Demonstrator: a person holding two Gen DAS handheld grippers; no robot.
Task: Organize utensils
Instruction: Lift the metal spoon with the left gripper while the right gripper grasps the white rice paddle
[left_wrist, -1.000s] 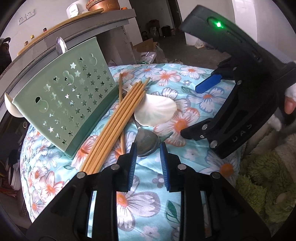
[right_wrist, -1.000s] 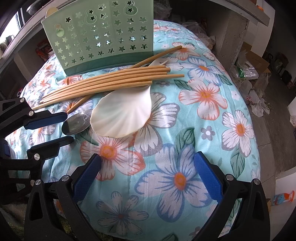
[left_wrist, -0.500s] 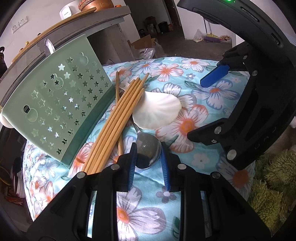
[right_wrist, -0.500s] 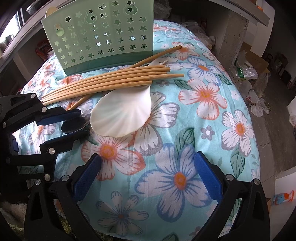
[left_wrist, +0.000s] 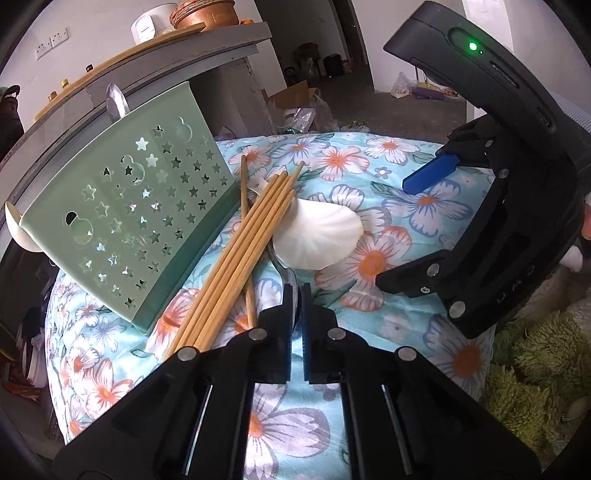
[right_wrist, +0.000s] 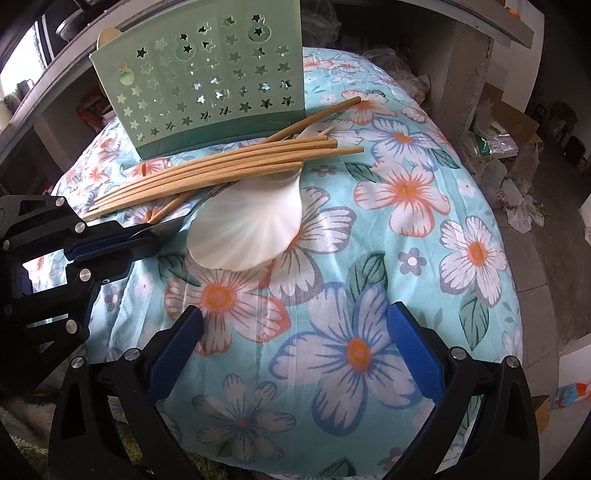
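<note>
Left gripper (left_wrist: 295, 291) clamped nearly flat on the bowl of a metal spoon (left_wrist: 284, 267), pads pressing its two faces, only a sliver of steel showing between them. Spoon handle running away from the jaws, under a shell-shaped white ceramic spoon (left_wrist: 317, 236) and beneath a bundle of bamboo chopsticks (left_wrist: 243, 254). Seen from the right wrist camera, same left gripper (right_wrist: 147, 242) reaching in from the left edge, blue pads pinched on the dark spoon bowl (right_wrist: 162, 229) just beside the white ceramic spoon (right_wrist: 247, 232).

Right gripper (right_wrist: 291, 343) spread wide, holding nothing, blue pads (right_wrist: 413, 350) hanging over the floral cloth (right_wrist: 461, 206) well short of the utensils. From the left wrist camera, right gripper (left_wrist: 406, 236) up at the right, one blue pad and one black finger visible, apart, clear of the cloth (left_wrist: 424, 184).

Chopsticks (right_wrist: 229, 166) lying in a loose fan, five roughly parallel, one crossing beneath them at an angle, tips partly over the ceramic spoon's narrow end. Just behind them, a pale green plastic utensil holder (left_wrist: 125, 221) pierced with star cut-outs, standing on the cloth, tilted in the left view; another metal spoon (left_wrist: 116, 103) sticking up from its top and a pale rounded utensil (left_wrist: 16, 230) poking out at its far left corner. Same holder (right_wrist: 207, 77) upright at the top of the right view. Green shaggy rug (left_wrist: 532, 369) at lower right beyond the cloth.
</note>
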